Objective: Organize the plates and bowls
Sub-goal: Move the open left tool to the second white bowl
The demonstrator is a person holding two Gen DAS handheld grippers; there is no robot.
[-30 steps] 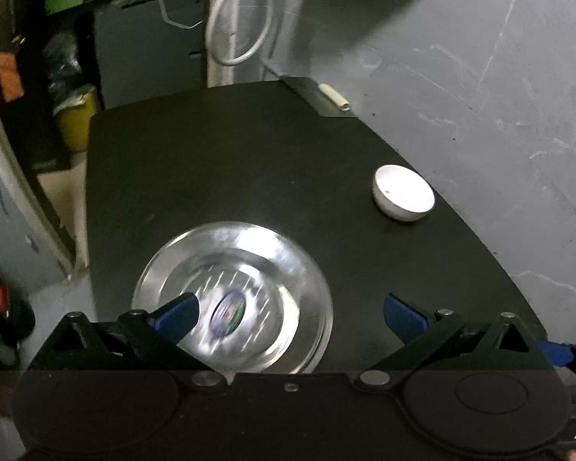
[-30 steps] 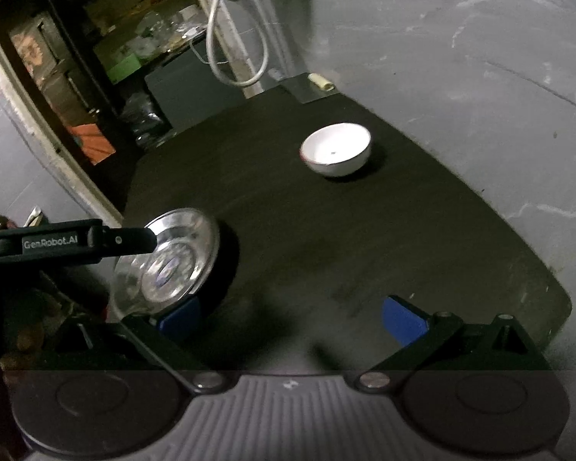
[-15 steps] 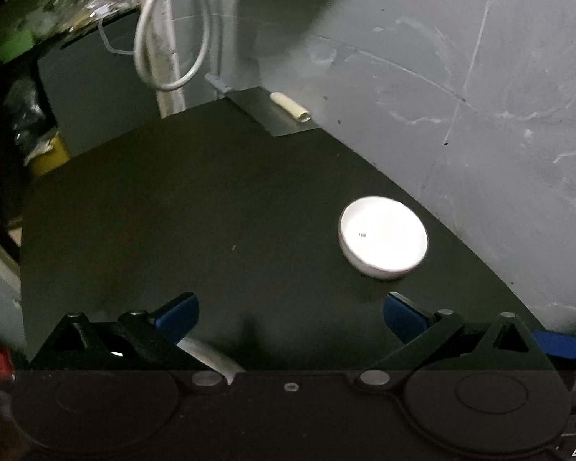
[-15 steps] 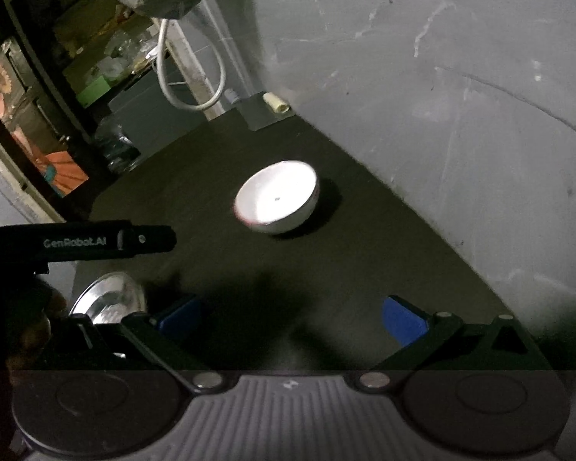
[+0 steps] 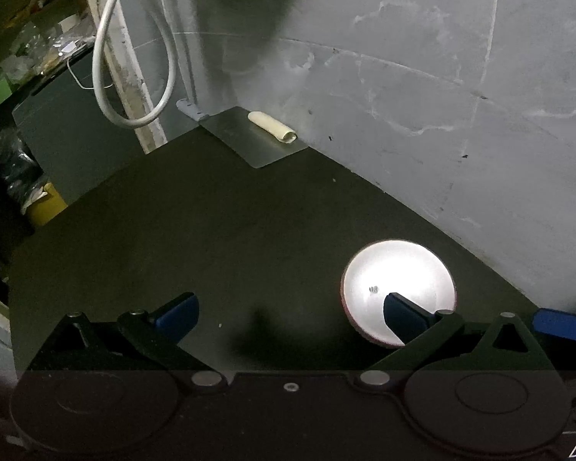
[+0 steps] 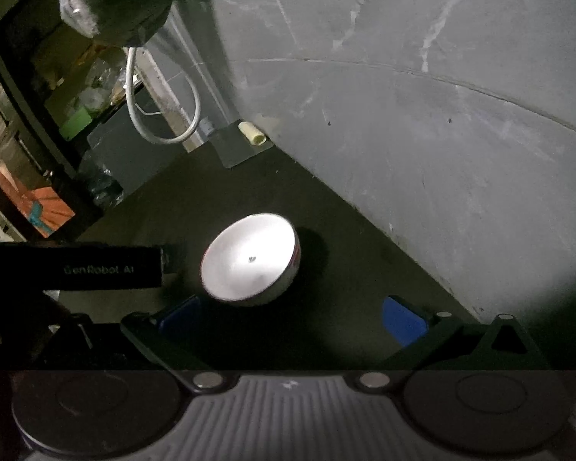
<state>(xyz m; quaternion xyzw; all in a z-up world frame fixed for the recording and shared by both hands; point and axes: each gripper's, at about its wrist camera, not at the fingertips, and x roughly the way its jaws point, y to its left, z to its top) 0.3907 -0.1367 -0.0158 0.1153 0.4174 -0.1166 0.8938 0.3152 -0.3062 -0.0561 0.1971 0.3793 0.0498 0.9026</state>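
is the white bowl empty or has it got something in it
Empty: the white bowl sits upright on the black table, its inside bare apart from one tiny dark speck.

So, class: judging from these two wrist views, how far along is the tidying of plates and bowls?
Nothing looks finished. The white bowl sits alone on the dark table; no plate shows. Both claws, left and right, are open and empty, near the bowl. Grasping and placing it remain.
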